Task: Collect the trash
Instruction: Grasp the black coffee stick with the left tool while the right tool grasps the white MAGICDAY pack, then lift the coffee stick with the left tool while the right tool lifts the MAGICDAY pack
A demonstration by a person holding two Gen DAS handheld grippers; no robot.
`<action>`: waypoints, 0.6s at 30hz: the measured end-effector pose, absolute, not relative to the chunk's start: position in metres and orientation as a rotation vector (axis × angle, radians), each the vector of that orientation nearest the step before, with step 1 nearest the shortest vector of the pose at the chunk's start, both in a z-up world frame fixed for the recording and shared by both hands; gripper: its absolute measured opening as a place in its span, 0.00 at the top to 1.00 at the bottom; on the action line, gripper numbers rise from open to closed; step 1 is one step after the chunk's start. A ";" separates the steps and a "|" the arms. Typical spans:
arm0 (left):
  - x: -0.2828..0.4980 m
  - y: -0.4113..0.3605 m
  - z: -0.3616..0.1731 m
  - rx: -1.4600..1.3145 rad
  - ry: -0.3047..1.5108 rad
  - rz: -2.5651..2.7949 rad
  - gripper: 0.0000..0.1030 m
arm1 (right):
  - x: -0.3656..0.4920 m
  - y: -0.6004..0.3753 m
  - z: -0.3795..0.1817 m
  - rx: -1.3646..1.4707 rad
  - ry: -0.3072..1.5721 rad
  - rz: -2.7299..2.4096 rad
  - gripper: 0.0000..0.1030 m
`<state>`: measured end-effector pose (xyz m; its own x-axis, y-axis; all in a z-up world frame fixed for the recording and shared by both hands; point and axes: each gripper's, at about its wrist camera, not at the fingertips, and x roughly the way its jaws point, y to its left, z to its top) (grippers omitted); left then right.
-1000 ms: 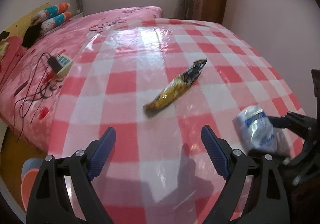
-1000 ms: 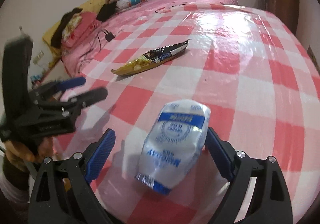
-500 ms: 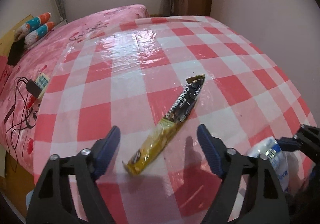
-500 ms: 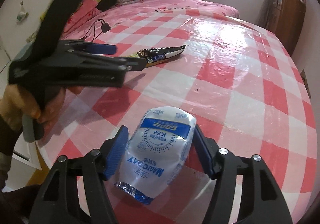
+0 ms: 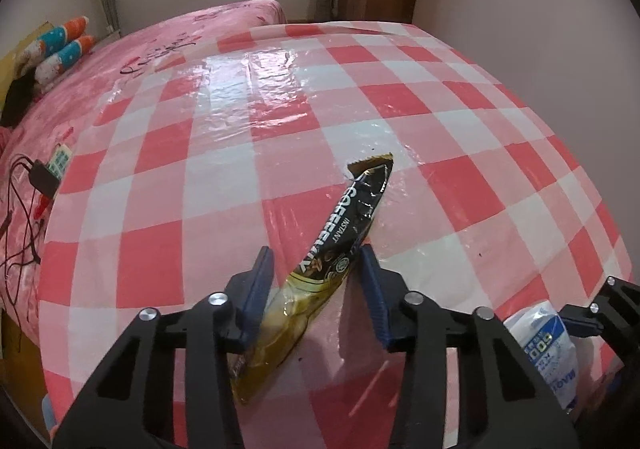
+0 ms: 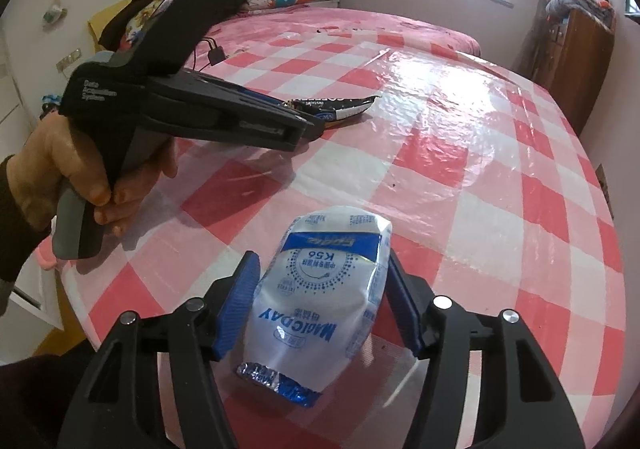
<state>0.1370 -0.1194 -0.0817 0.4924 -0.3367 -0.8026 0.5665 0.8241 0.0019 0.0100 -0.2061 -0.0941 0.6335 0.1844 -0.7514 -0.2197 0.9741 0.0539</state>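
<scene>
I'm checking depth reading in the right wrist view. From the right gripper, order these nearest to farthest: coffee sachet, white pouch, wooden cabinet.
1. White pouch: between the right gripper's fingers, at the table's near edge.
2. Coffee sachet: mid-table, up and left, in the left gripper.
3. Wooden cabinet: by the far wall, upper right, beyond the table.

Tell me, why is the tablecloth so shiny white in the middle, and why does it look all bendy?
Left wrist view: window light glares off the plastic tablecloth. Right wrist view: the same glare near the far edge; the fisheye lens bends the checks in both.
</scene>
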 end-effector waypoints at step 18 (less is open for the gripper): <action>0.132 -0.103 -0.078 0.131 0.904 -0.503 0.88 | 0.012 -0.221 -0.092 0.059 0.861 0.266 0.41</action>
